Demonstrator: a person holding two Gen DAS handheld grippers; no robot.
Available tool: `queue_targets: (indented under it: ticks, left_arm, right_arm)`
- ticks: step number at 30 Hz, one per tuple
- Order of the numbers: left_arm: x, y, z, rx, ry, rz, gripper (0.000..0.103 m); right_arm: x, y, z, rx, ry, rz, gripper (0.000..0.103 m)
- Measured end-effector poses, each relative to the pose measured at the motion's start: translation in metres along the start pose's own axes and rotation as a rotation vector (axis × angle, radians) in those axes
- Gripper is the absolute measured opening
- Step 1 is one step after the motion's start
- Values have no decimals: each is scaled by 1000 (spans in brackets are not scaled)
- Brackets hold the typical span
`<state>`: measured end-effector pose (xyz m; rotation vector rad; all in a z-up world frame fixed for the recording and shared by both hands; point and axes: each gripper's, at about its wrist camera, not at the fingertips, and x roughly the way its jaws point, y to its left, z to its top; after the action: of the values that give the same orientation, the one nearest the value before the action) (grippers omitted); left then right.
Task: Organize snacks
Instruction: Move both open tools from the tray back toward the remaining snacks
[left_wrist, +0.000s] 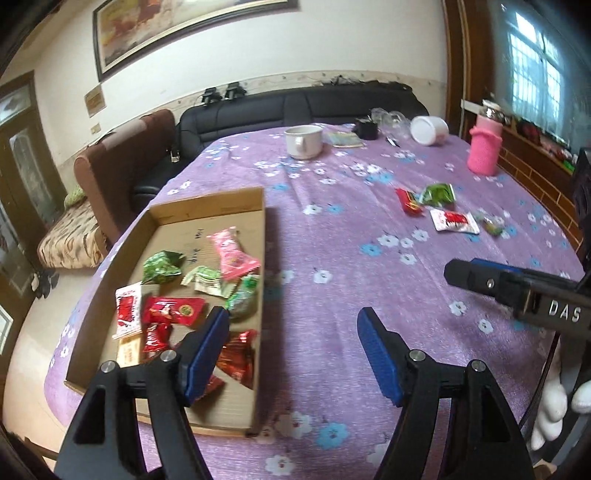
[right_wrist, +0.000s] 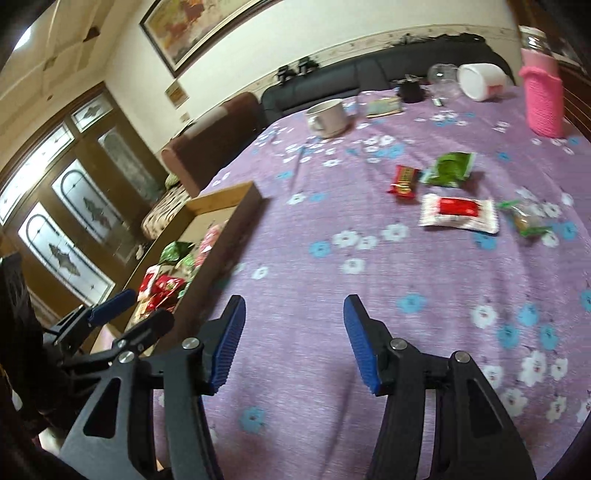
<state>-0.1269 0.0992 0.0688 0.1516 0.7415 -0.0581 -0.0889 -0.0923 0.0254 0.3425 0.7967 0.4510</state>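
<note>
L gripper (left_wrist: 291, 328) & R gripper (right_wrist: 293, 317) — both agape, empty.

A: How many snacks on my cloth (left_wrist: 332, 258)?

B: Four loose: one red bar (right_wrist: 403, 180), one green packet (right_wrist: 450, 169), one white-and-red packet (right_wrist: 458, 213), one small clear-and-green one (right_wrist: 526, 220).

A: And in my box (left_wrist: 207, 206)?

B: Roughly nine packets, overlapping, so the count is unsure; one is pink (left_wrist: 232, 257).

A: Other items?

B: One mug (left_wrist: 303, 141), one pink bottle (left_wrist: 484, 147), one white jar (left_wrist: 429, 130) lying on its side.

A: Grippers?

B: Two.
</note>
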Motion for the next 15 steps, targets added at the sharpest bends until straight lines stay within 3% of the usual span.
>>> queue_targets:
  ticks: [15]
  left_arm:
    - [5,-20,4,36,30,-8,72]
  right_arm:
    - [-6,-26,-3,55,-4,-7,57]
